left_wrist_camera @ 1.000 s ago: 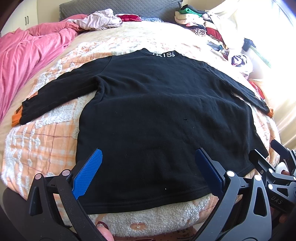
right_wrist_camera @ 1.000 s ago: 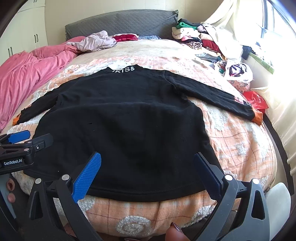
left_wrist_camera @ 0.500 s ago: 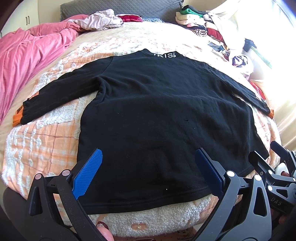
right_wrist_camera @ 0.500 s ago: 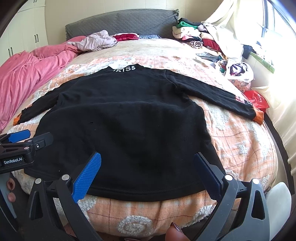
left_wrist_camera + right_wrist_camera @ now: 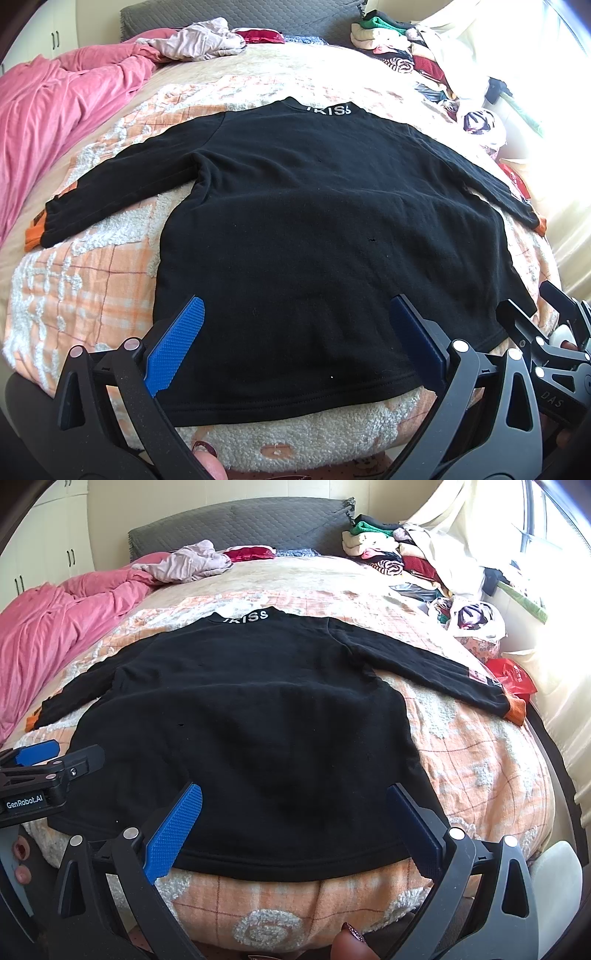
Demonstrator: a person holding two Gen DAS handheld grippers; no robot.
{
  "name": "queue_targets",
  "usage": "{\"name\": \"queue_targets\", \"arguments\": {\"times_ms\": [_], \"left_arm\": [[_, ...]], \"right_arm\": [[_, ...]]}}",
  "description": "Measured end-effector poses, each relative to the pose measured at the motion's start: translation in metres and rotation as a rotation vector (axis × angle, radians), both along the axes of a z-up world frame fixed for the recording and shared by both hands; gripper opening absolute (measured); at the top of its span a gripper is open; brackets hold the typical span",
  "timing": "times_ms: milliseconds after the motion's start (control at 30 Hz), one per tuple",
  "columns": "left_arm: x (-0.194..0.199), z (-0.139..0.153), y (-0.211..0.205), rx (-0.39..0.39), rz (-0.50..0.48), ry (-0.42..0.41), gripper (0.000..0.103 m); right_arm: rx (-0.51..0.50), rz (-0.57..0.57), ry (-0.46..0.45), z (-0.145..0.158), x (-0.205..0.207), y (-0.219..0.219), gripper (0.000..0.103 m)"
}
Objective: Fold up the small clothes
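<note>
The black long-sleeved fleece sweater [image 5: 317, 236] lies flat, back up, on the orange plaid bed cover [image 5: 85, 291]. The left tongs [image 5: 295, 343] and right tongs [image 5: 291, 823] both stand wide apart above its hem, holding nothing. The thick cloth may slip or bunch if they pinch only one layer, and the right sleeve's orange cuff [image 5: 515, 710], near the bed edge, may slide off.

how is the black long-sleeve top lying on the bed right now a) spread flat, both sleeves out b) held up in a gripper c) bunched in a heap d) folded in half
a: the black long-sleeve top lies flat on the orange patterned blanket, sleeves stretched to both sides.

Right-side window glare, sharp, fisheye-warped edges
</note>
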State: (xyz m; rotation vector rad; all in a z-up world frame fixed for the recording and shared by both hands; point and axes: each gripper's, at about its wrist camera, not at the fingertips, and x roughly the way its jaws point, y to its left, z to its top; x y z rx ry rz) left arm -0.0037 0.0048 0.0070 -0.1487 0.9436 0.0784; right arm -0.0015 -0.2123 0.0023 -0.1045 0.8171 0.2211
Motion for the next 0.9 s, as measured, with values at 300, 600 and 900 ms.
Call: {"name": "queue_targets", "arguments": {"times_ms": [300,600,900], "left_arm": [[0.001,-0.001,0.001,0.004,0.003,0.002,0.094],[0.005,0.001,0.0,0.014,0.003,0.0,0.094],[0.013,0.004,0.007,0.016,0.022,-0.004,0.094]], "right_arm": [[0.0,0.005,0.001,-0.001,0.001,0.0,0.099],[0.003,0.013,-0.001,0.0,0.005,0.001,0.099],[-0.003,0.021,-0.006,0.006,0.011,0.004,0.099]]}}
